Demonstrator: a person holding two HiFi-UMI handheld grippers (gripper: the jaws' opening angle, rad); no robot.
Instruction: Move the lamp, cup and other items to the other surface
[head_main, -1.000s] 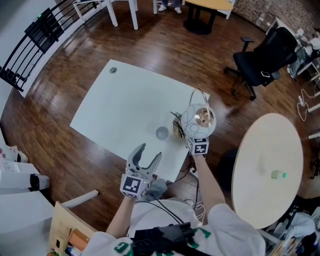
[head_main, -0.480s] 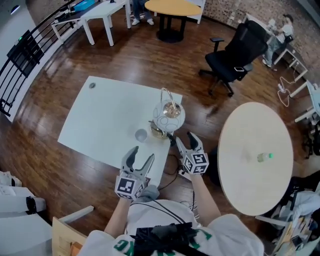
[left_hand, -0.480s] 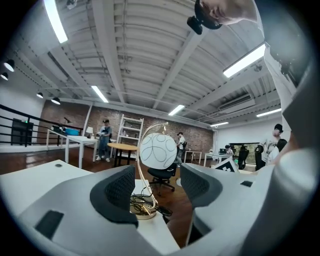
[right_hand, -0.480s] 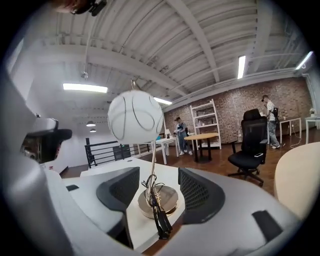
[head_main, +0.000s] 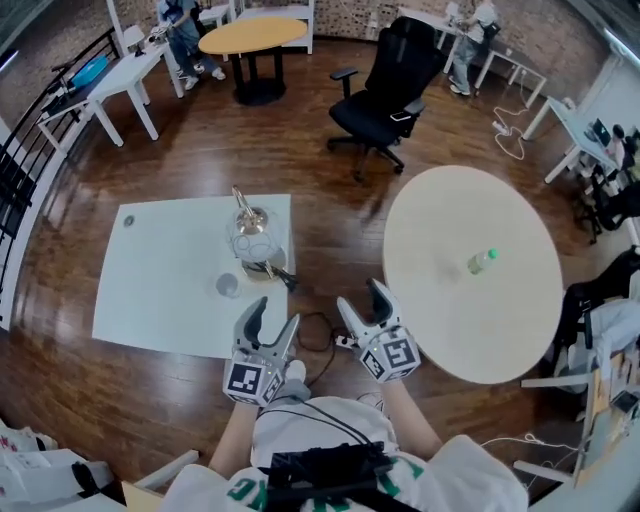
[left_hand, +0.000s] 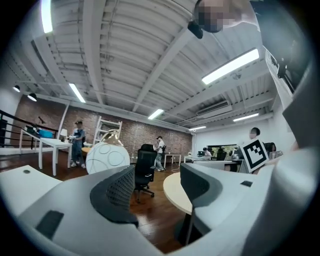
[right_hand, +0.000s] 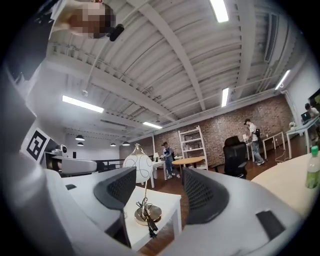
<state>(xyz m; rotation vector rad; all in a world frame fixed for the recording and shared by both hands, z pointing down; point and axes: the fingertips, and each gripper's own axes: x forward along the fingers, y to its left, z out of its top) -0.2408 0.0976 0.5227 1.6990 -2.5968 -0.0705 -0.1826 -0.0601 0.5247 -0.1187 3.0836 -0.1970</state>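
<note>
The lamp (head_main: 250, 236), a white globe on a brass stem and base, stands near the right edge of the white rectangular table (head_main: 160, 300). A small cup (head_main: 228, 286) sits just in front of it. My left gripper (head_main: 272, 318) hangs open and empty off the table's near edge. My right gripper (head_main: 364, 303) is over the floor between the two tables; its jaws have just been opening and nothing is between them. The round beige table (head_main: 450, 300) carries a green bottle (head_main: 482, 262). In the right gripper view the lamp (right_hand: 138, 167) shows well beyond the open fingers.
The lamp's black cable runs off the table edge to a power strip (head_main: 345, 341) on the wood floor. A black office chair (head_main: 385, 95) stands behind the tables. A yellow round table (head_main: 265, 35), white desks and people are farther back. A small round object (head_main: 128, 221) lies at the white table's far left.
My right gripper has let go at the lamp, opened and drawn back off the white table. The left gripper drew back too. The view has swung right toward the round table.
</note>
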